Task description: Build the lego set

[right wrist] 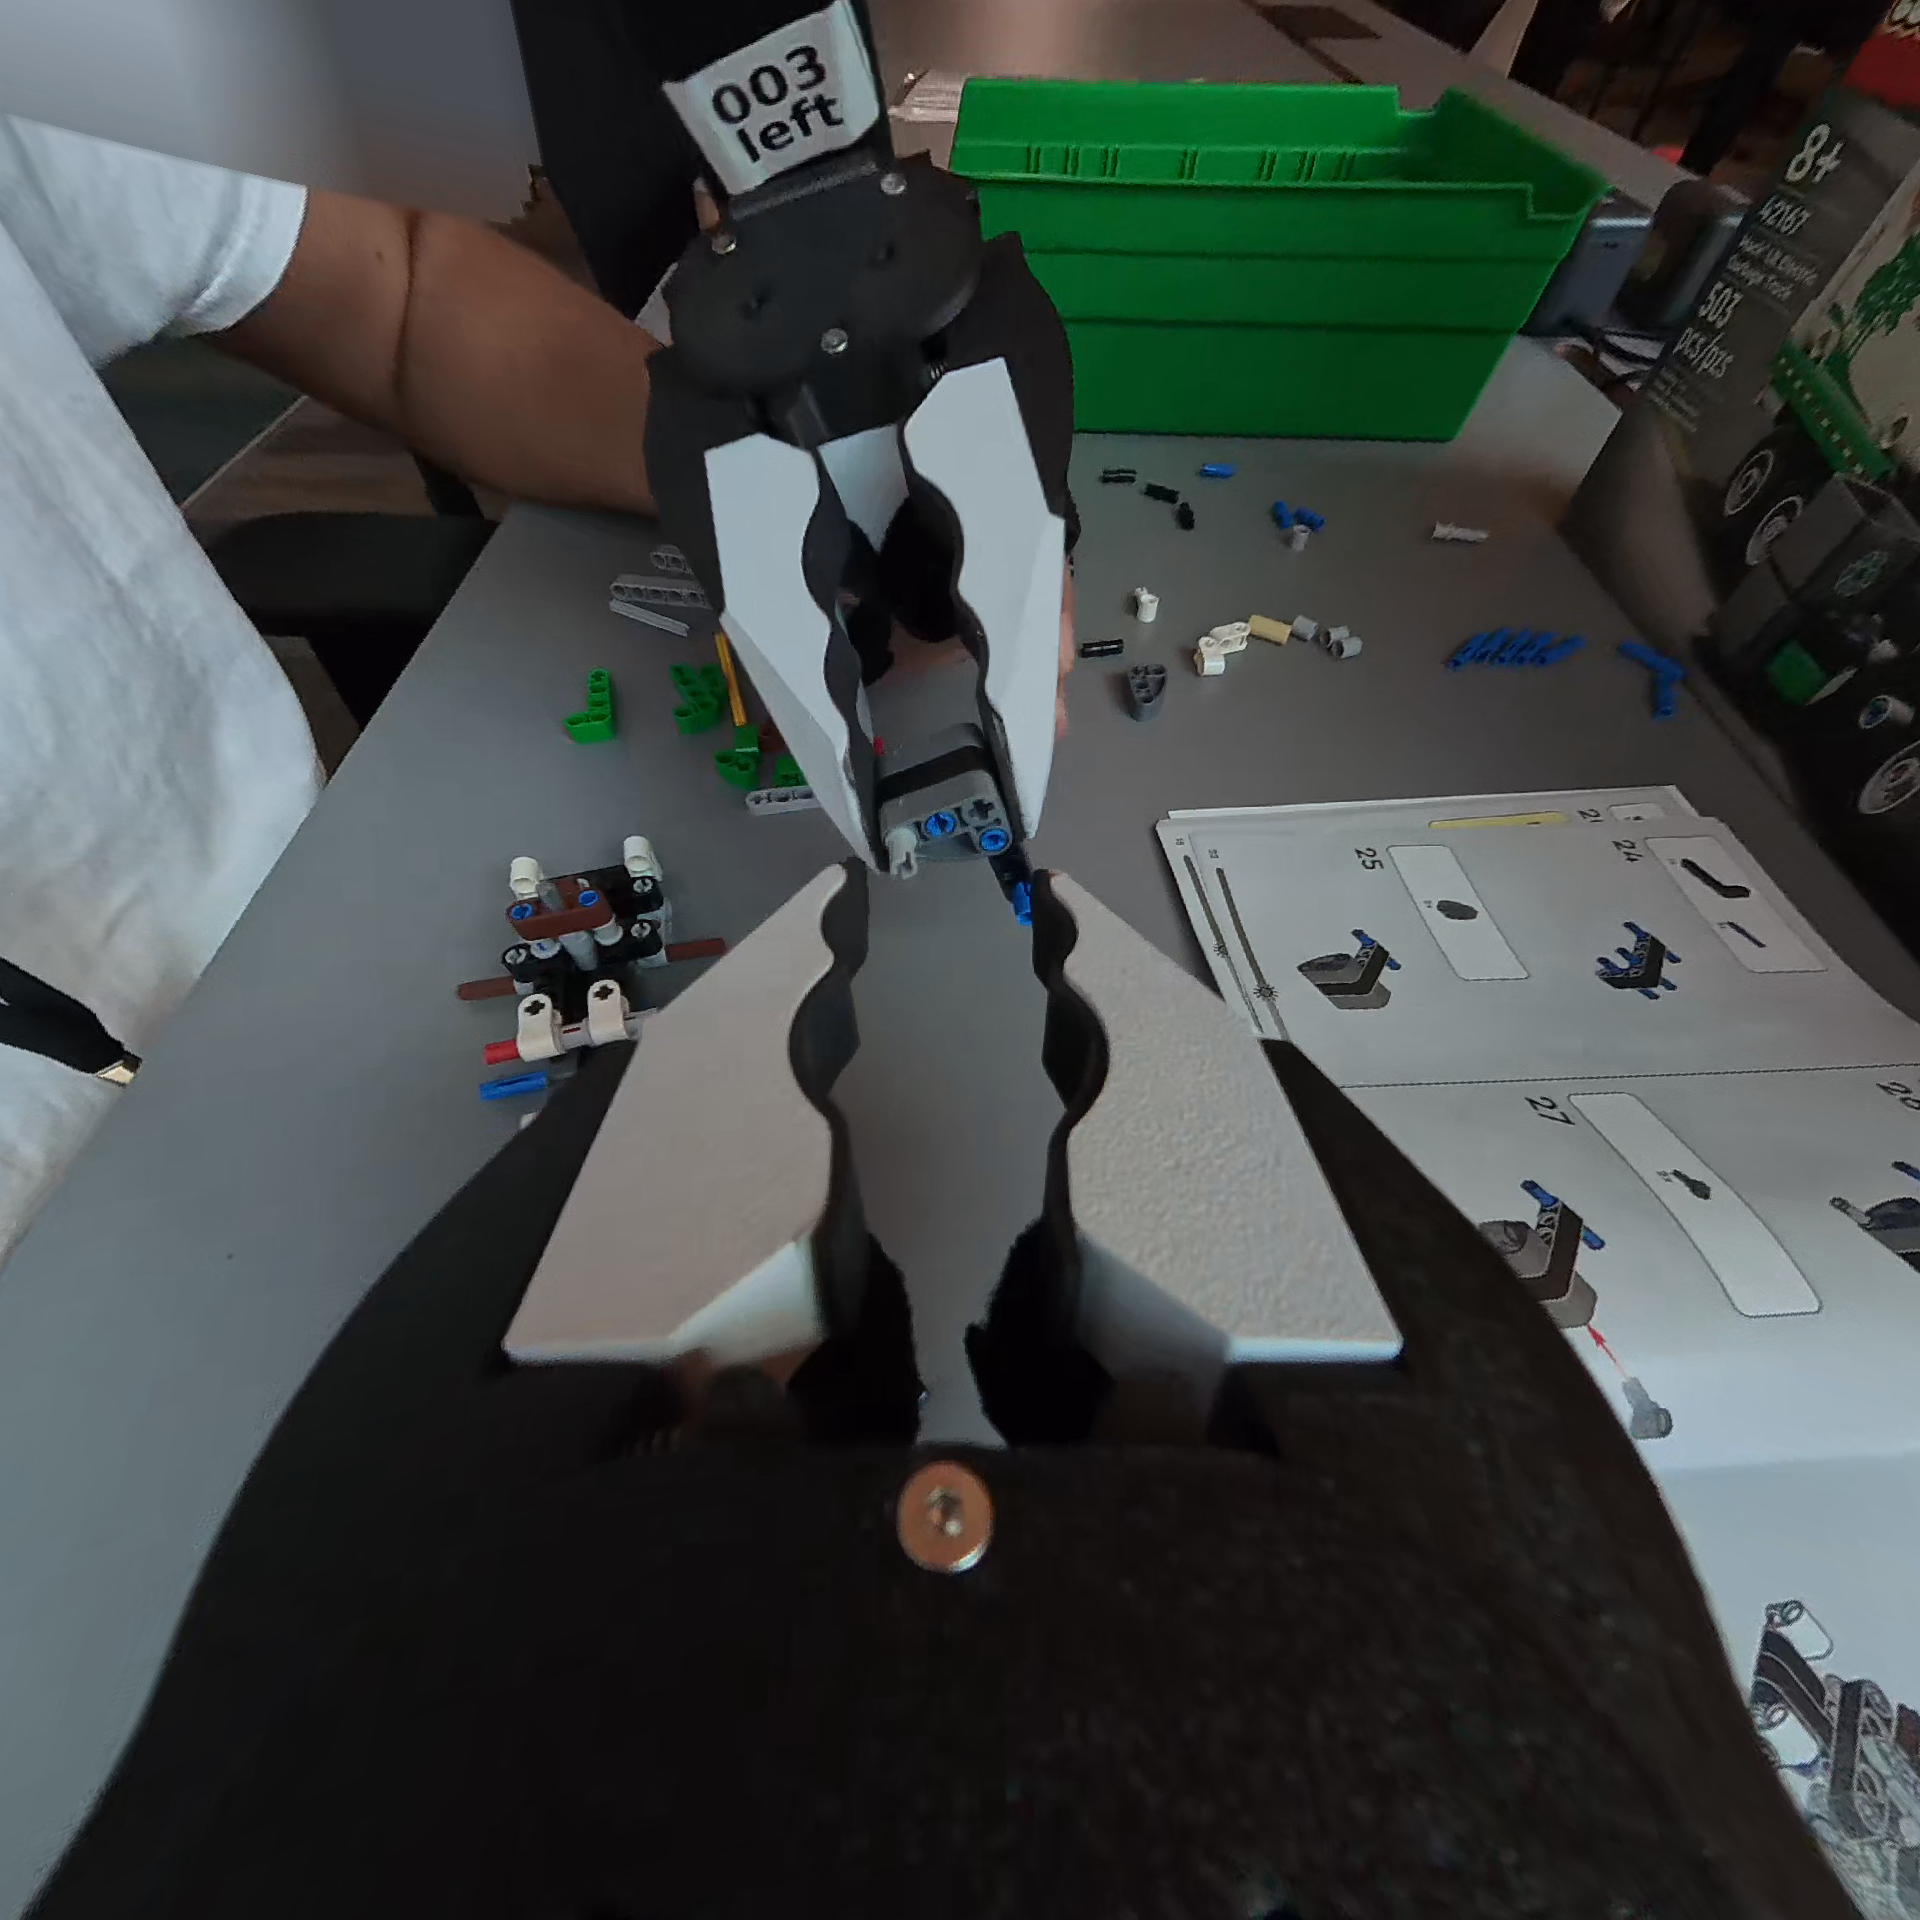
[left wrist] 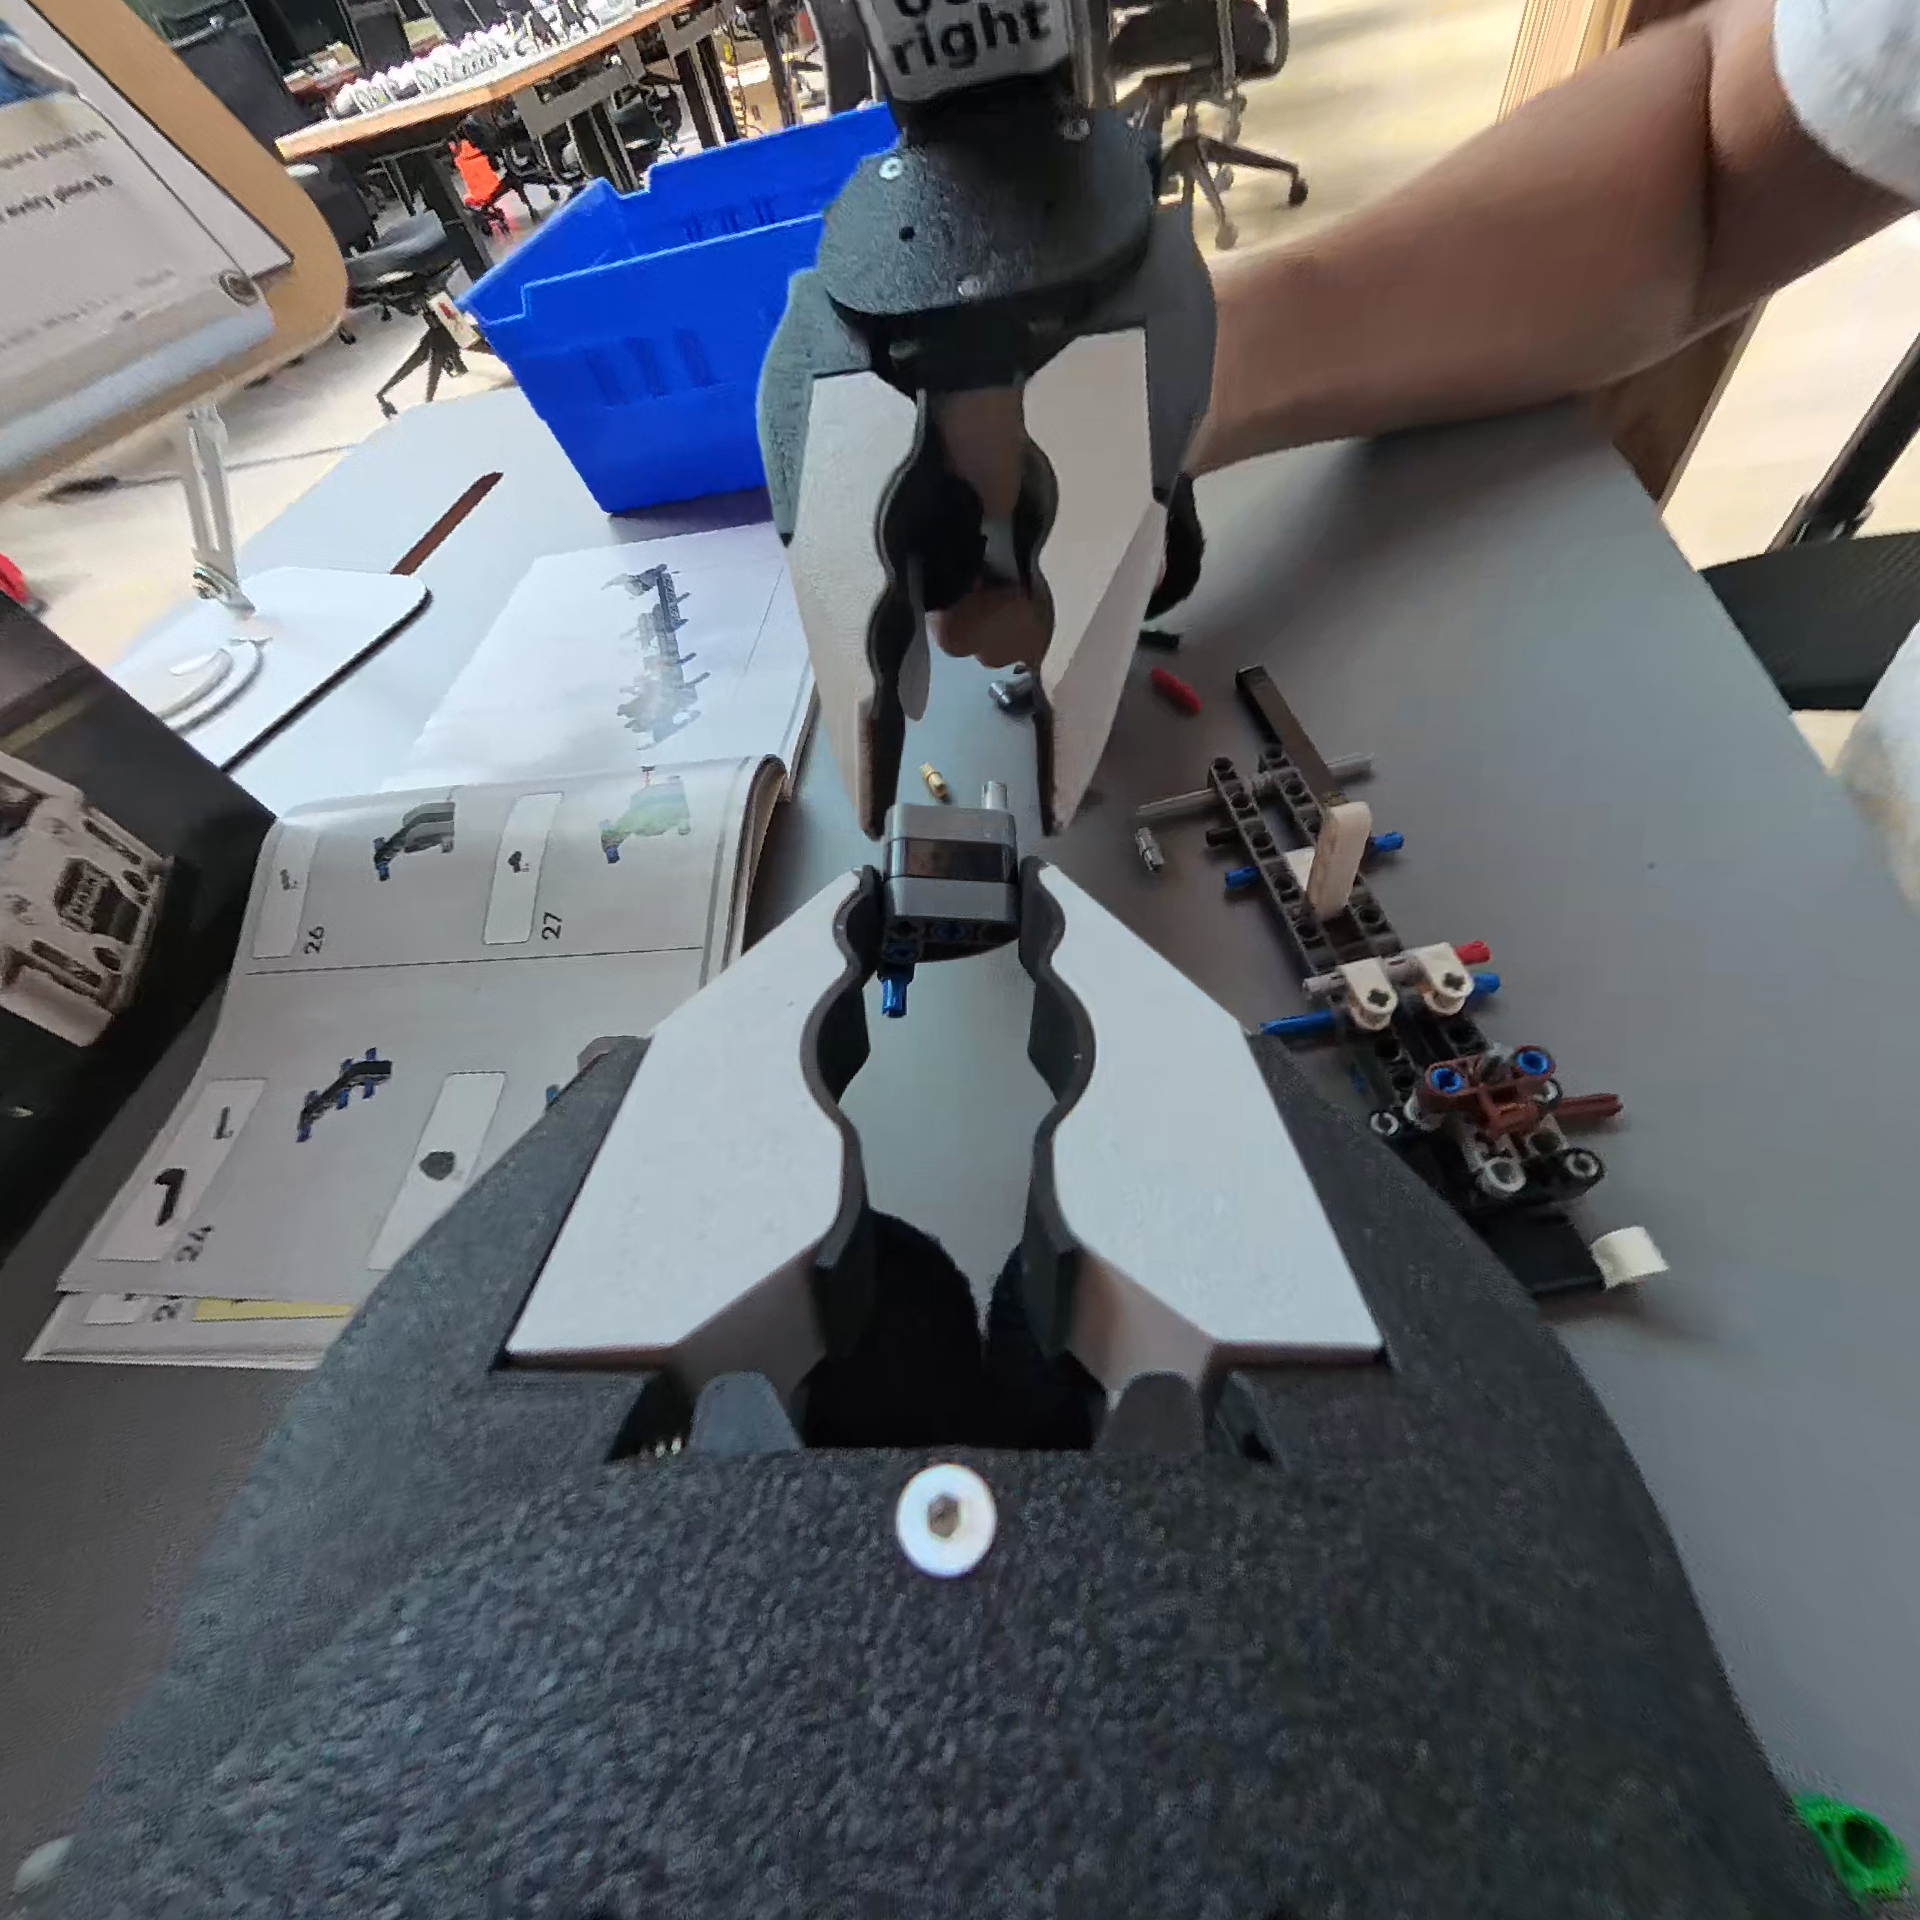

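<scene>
While the left gripper (left wrist: pixel 948 894) clamps the grey block assembly (left wrist: pixel 948 878) at its flanks, the right gripper (right wrist: pixel 948 883) gapes empty just beyond — likely light, rigid, smooth-sided plastic.

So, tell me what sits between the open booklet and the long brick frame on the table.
In the left wrist view, the left hand-held gripper sits between the booklet and the brick frame, clamping a grey block, with the open right hand-held gripper just beyond.

matt grey table (left wrist: pixel 1558 623); glossy plastic blue bin (left wrist: pixel 644 343); paper booklet (left wrist: pixel 436 935).
</scene>
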A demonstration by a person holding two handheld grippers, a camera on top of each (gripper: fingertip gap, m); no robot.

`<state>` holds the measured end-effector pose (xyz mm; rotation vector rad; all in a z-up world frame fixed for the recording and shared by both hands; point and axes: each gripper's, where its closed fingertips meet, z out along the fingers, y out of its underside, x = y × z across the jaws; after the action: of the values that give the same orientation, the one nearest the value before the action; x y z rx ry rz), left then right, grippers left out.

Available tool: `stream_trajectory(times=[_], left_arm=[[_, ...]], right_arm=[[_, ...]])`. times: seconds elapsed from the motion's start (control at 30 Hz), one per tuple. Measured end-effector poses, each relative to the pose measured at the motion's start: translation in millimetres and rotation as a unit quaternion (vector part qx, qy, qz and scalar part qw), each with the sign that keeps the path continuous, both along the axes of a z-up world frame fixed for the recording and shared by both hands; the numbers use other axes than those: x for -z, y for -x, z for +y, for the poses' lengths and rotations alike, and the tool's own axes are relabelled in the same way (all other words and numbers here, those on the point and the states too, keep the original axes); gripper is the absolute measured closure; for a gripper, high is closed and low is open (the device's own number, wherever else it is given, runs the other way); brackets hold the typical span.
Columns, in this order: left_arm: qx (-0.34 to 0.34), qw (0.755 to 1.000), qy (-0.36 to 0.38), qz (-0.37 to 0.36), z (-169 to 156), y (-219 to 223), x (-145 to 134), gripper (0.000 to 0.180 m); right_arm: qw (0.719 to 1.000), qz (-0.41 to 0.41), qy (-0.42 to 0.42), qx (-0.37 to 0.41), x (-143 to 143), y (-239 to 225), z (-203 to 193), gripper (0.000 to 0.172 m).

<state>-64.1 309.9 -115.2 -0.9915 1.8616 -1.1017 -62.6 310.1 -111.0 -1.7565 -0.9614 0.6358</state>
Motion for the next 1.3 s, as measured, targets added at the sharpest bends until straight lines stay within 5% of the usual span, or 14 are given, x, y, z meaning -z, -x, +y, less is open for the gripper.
stream_trajectory(times=[0.13, 0.53, 1.03, 1.3], left_arm=[[0.015, 0.996, 0.087, 0.011, -6.2, 0.1, -8.1, 0.156], [0.04, 0.991, 0.122, 0.031, -11.2, 4.2, -6.6, 0.157], [0.025, 0.998, 0.064, 0.011, -5.4, 4.4, -8.3, 0.158], [0.004, 0.996, -0.084, 0.034, -7.1, 2.1, 10.1, 0.158]], right_arm=[[1.0, 0.023, -0.013, -0.011, -4.7, 8.4, -2.3, 0.139], [0.999, 0.024, -0.024, -0.027, -8.4, 5.9, -6.9, 0.151], [0.999, 0.023, 0.025, -0.023, 1.2, 2.8, -5.4, 0.145], [0.998, -0.043, 0.031, -0.016, 16.5, 9.5, -4.2, 0.146]])
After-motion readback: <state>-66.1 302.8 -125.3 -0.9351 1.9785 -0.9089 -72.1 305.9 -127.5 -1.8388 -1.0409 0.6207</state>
